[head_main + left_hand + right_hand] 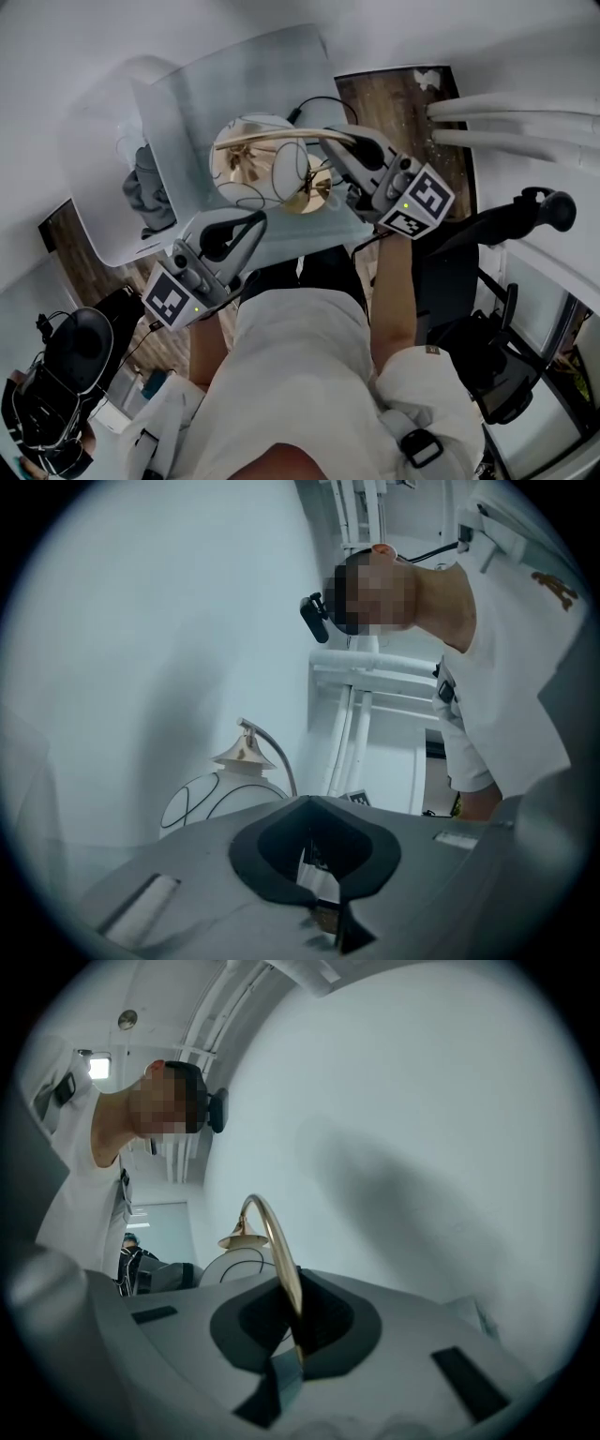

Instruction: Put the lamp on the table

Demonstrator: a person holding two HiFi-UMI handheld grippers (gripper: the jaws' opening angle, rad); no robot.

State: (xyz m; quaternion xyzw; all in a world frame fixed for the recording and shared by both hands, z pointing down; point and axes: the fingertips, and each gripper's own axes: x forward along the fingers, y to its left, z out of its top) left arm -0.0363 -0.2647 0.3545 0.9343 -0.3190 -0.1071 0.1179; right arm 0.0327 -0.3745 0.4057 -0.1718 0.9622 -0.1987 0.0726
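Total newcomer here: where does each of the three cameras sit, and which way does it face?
Head view: on the person's head, looking steeply down at the lamp and the table; the left claw, right claw, forearms and torso show.
Left gripper view: on the left claw, looking along its shut jaws toward the lamp and the person's torso.
Right gripper view: on the right claw, looking along jaws shut on the lamp's gold arm; the torso shows.
Shared: all show the lamp.

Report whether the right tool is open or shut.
Shut on the lamp: in the right gripper view, the right tool clamps its curved gold arm.
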